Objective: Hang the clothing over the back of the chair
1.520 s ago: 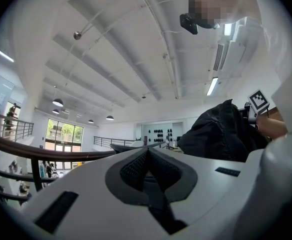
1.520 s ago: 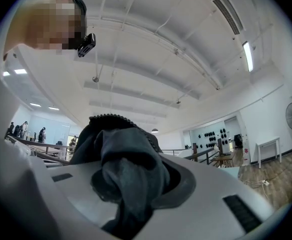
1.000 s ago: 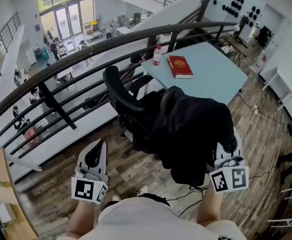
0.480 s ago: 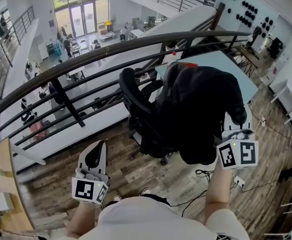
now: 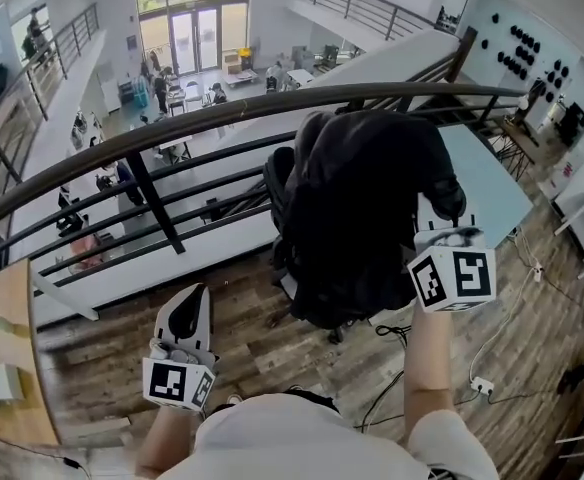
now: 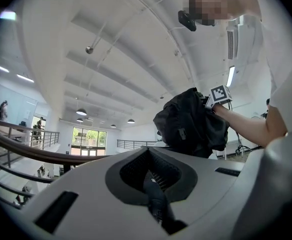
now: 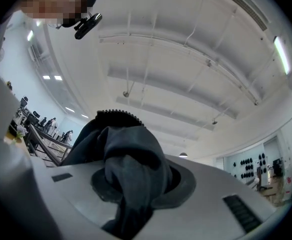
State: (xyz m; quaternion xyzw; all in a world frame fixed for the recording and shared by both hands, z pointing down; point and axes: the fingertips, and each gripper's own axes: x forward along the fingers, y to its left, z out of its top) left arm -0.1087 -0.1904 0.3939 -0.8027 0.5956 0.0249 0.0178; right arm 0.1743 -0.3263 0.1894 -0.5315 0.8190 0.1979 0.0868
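A black garment (image 5: 367, 203) hangs bunched in the air from my right gripper (image 5: 440, 230), which is shut on a fold of it. The dark cloth (image 7: 131, 159) fills the jaws in the right gripper view. It hangs in front of the black office chair (image 5: 280, 183), of which only the backrest edge and part of the base show. My left gripper (image 5: 194, 293) is low at the left over the wood floor, shut and holding nothing. In the left gripper view the garment (image 6: 186, 121) shows off to the right, with the right gripper's marker cube (image 6: 219, 95) beside it.
A dark curved railing (image 5: 172, 133) runs across just behind the chair, with a drop to a lower floor beyond. A light blue table (image 5: 487, 183) stands right of the chair. Cables and a power strip (image 5: 482, 385) lie on the floor at the right. A wooden bench edge (image 5: 7, 368) is at far left.
My right gripper has risen and carried the garment up and forward until it covers the chair. The red book and the bottle on the table are now out of sight. My left gripper has hardly shifted.
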